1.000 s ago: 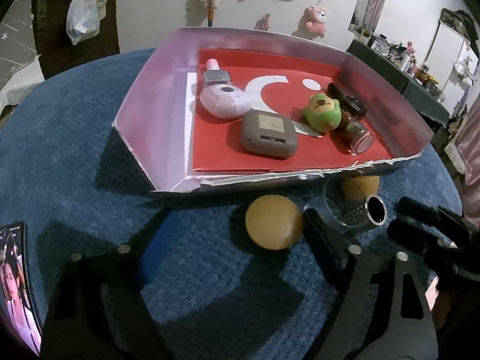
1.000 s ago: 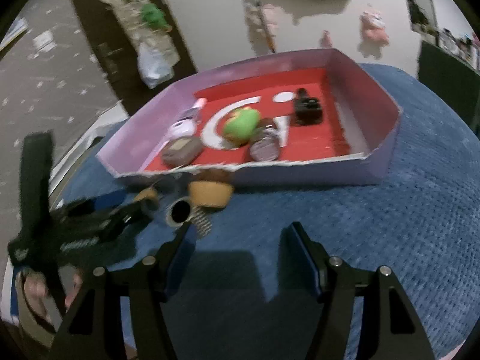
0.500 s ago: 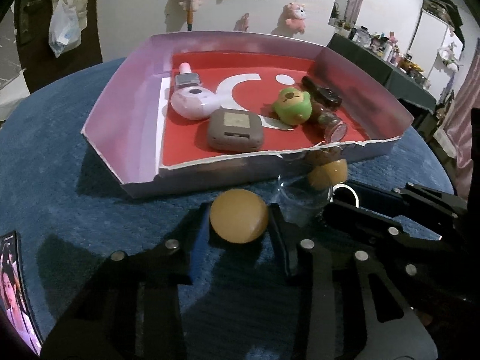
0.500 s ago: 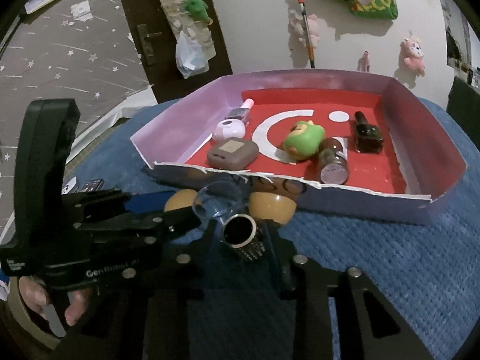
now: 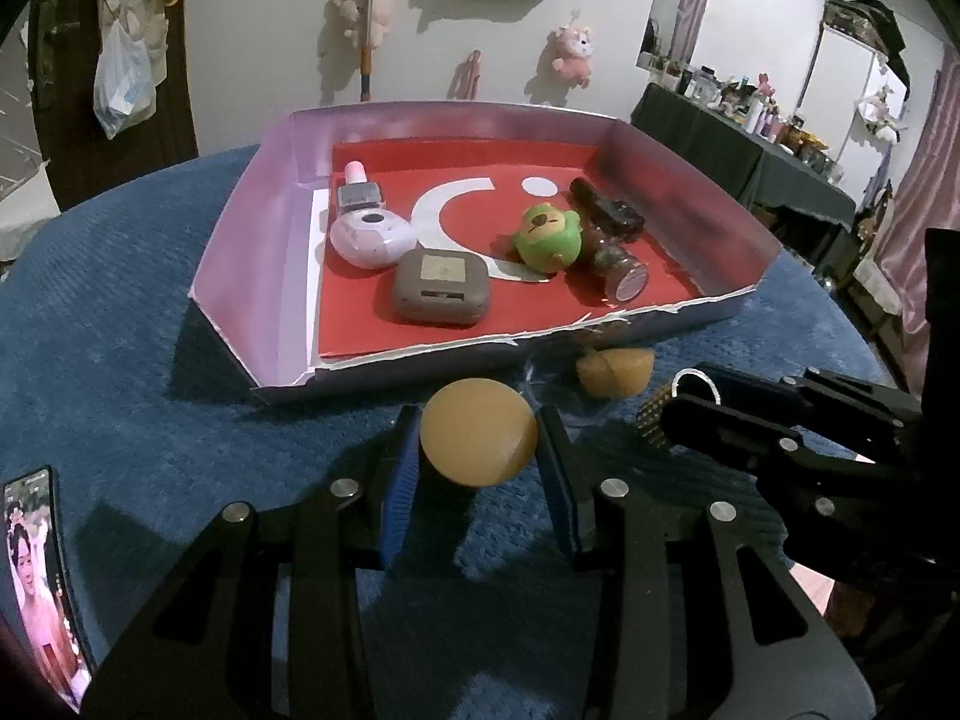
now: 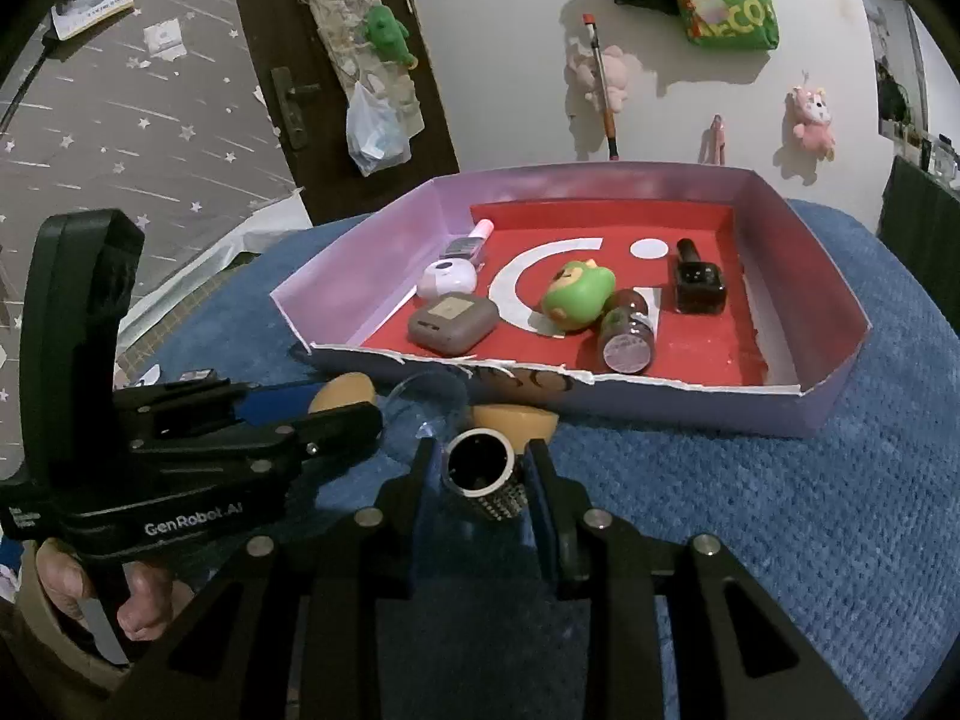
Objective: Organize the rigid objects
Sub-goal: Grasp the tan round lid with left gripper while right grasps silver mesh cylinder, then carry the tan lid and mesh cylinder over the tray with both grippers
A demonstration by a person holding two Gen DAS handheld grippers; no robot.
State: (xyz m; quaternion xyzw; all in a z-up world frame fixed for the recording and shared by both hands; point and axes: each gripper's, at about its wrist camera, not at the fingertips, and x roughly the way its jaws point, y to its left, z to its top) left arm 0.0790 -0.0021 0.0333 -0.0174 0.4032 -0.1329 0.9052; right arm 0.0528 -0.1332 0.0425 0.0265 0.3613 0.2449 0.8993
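The orange ball (image 5: pixel 477 439) sits pinched between the left gripper's (image 5: pixel 478 468) blue fingers (image 5: pixel 401 480), just in front of the box (image 5: pixel 252 294) on the blue tabletop (image 5: pixel 120 372). Beside it, the right gripper (image 6: pixel 480 483) clamps a small metal-rimmed cylinder (image 6: pixel 483 471). A second orange piece (image 5: pixel 615 369) and a clear cup (image 6: pixel 429 411) lie against the box's torn front wall. Inside: a green toy (image 5: pixel 547 239), a grey case (image 5: pixel 441 287), and bottles.

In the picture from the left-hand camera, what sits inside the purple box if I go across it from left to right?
Pale lilac rounded case → grey-brown square case → green frog-like toy → small dark jar lying on its side with a pinkish lid.
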